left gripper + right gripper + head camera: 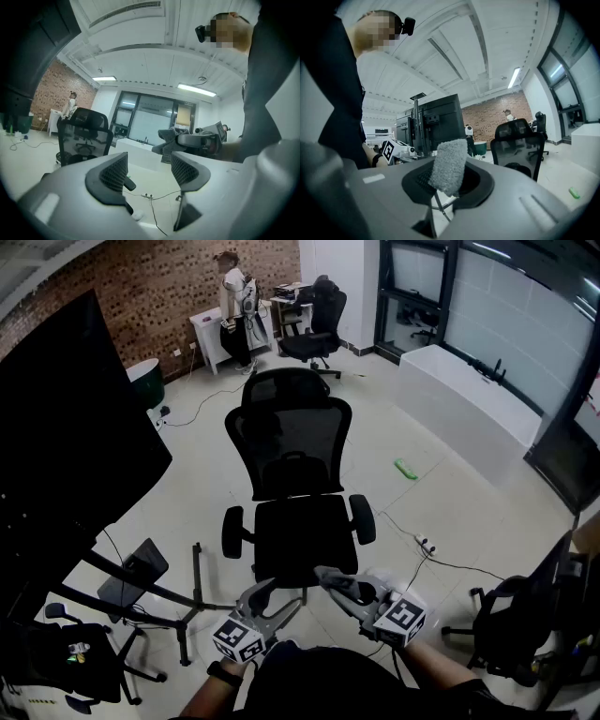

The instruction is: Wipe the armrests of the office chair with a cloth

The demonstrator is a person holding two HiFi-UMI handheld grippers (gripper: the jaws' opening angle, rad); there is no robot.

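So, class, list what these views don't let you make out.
- Head view: the base of the office chair, hidden under its seat and behind the left gripper and right gripper.
- Right gripper view: the chair's armrests, hidden behind the gripper's body and the cloth in its jaws.
- Head view: the green object on the floor, too small to identify.

We hold our left gripper and our right gripper low in front of us, side by side. The left one's jaws are apart with nothing between them. The right one's jaws pinch a cloth.
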